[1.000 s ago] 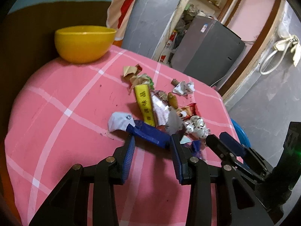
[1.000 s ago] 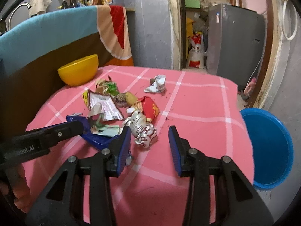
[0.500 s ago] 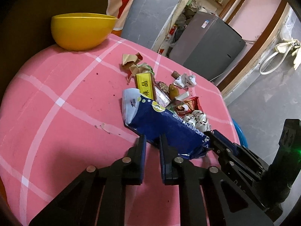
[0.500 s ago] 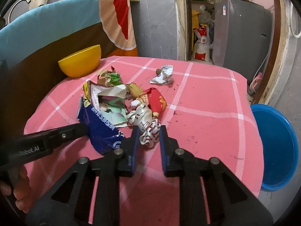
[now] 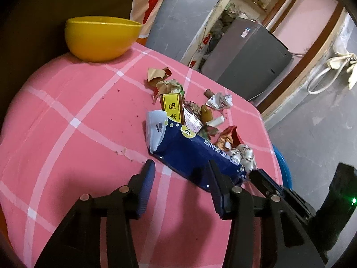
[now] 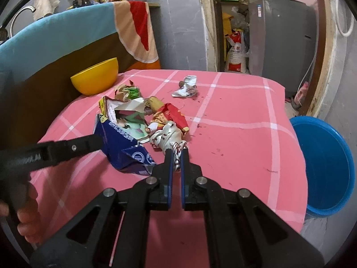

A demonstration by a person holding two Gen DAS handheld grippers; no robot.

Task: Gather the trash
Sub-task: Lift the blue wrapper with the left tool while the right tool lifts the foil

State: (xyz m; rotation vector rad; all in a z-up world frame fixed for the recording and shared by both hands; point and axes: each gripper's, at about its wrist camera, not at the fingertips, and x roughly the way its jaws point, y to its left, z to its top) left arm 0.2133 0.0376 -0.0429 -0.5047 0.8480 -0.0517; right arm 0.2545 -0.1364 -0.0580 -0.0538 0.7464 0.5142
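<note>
pinching the silver crumpled wrapper (image 6: 171, 140) in our right gripper (image 6: 176, 154), which stood open a second ago; our left gripper (image 5: 180, 167) is opening off the blue packet (image 5: 196, 154), now on the pink tablecloth (image 5: 67, 122).

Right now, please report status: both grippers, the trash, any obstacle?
Left gripper opening, blue packet just ahead of it. Right gripper shut on silver wrapper. Blue bin beside table, path clear.

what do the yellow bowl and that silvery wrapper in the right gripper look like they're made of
Yellow bowl: probably plastic, smooth with a soft sheen and even colour. Silvery wrapper: likely metallised plastic film, crinkled with bright reflective folds and red print.
</note>
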